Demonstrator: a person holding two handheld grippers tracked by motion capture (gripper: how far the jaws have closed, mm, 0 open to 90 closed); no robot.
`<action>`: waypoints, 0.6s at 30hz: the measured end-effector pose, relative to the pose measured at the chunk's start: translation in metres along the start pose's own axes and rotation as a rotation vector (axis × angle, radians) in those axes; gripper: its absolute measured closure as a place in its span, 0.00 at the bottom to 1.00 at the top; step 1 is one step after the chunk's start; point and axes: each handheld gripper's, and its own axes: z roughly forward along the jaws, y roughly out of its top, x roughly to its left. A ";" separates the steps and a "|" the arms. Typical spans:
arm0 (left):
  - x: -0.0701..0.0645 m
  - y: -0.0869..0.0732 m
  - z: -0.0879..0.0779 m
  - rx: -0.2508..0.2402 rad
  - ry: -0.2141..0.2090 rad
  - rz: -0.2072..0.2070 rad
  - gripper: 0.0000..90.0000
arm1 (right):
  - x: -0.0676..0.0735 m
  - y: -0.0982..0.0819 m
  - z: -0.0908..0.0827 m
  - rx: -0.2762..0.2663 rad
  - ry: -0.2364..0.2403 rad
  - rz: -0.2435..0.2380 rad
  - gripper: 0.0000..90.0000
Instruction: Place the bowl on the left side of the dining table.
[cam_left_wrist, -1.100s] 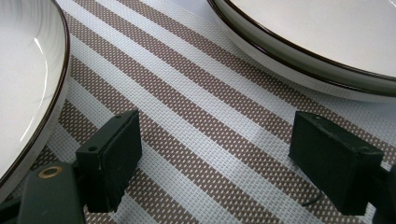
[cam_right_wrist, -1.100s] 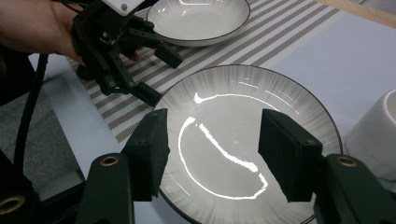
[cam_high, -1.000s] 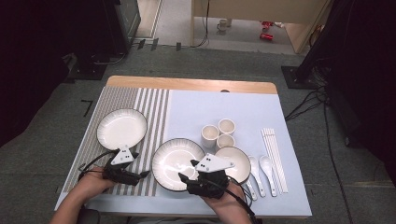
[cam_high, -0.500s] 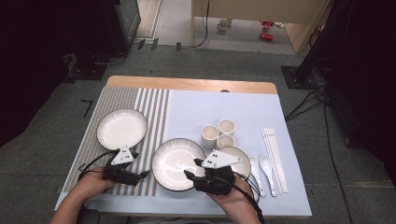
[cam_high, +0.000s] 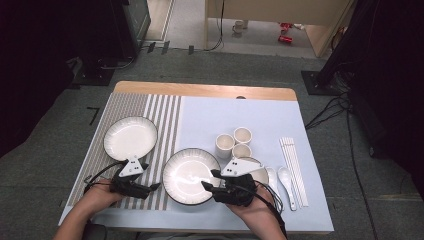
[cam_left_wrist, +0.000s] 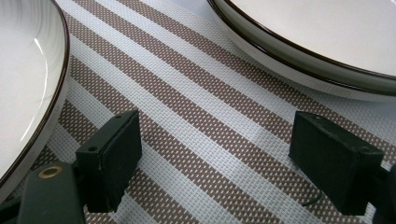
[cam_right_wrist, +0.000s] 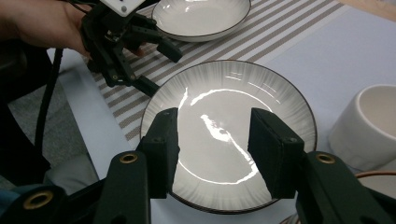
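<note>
Two white dark-rimmed plates lie on the table: one (cam_high: 130, 137) on the striped mat, one (cam_high: 191, 175) near the front centre. My left gripper (cam_high: 150, 176) rests open on the striped mat (cam_left_wrist: 210, 116) between the two plates, with nothing between its jaws (cam_left_wrist: 215, 149). The left plate's rim (cam_left_wrist: 28, 93) and the centre plate's rim (cam_left_wrist: 317, 46) flank it. My right gripper (cam_high: 211, 179) is open at the centre plate's right edge, pointing left. Its jaws (cam_right_wrist: 215, 140) hang just above the centre plate (cam_right_wrist: 224, 93), apart from it.
Three white cups (cam_high: 233, 143) stand right of the centre plate, one close by (cam_right_wrist: 369, 121). A bowl (cam_high: 257, 170) sits partly under my right hand. Two spoons (cam_high: 285, 180) and chopsticks (cam_high: 292, 162) lie at the right. The other gripper (cam_right_wrist: 126, 46) is beyond the plate.
My right gripper has shifted a little to the right, toward the centre plate's right rim. The left gripper and the dishes have stayed put.
</note>
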 end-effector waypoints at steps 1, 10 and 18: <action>0.000 0.000 0.000 0.000 0.000 0.000 0.19 | 0.000 0.000 0.000 0.002 -0.003 -0.007 0.58; 0.000 0.000 0.000 0.000 0.000 0.000 0.19 | -0.012 0.001 -0.008 0.004 0.017 0.014 0.55; 0.000 0.000 0.000 0.000 0.000 0.000 0.19 | -0.023 0.001 -0.013 -0.011 0.029 0.022 0.58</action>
